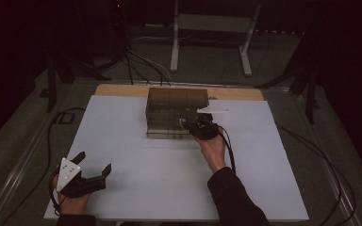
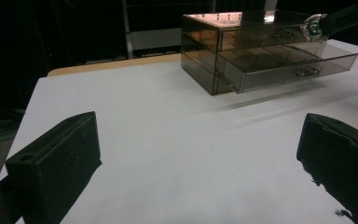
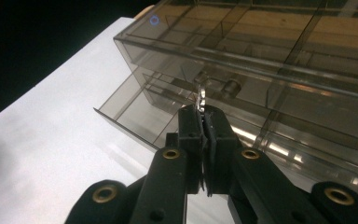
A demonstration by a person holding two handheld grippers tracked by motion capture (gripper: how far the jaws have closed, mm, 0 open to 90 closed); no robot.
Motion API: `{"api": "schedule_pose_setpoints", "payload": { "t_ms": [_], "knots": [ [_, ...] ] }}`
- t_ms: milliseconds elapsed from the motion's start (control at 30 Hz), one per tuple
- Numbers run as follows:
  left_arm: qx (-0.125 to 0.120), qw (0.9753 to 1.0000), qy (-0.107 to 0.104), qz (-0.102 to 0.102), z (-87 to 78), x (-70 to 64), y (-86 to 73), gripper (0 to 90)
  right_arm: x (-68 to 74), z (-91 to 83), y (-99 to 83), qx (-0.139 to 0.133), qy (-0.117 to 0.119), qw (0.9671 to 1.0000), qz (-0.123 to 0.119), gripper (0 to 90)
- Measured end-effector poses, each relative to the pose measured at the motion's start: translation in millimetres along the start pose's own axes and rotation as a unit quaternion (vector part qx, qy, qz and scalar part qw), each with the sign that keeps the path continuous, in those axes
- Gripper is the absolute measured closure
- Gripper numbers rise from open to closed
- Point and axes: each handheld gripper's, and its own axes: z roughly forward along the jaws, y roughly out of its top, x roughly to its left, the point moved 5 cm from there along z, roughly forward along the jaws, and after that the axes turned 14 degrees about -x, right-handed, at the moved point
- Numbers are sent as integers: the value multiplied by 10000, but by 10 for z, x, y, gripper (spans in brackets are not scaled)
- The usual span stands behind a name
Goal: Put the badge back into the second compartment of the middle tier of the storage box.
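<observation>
I hold the right gripper at the front of the smoked transparent plastic drawer box, which stands at the far middle of the white table. Its jaws are closed on a small shiny thing, prob. foil; I cannot tell exactly what. The lower drawer is pulled out towards me, just under and left of the jaws. The left gripper is well apart, jaws wide open and empty.
</observation>
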Motion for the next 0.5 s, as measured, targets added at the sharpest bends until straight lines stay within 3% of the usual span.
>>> {"api": "schedule_pose_setpoints", "payload": {
  "t_ms": [500],
  "knots": [
    [-2, 10000, 3, -8, 9, 7, -1, 3, 24, 146, -114, 220, 50, 9997, 90, 868]
  ]
}}
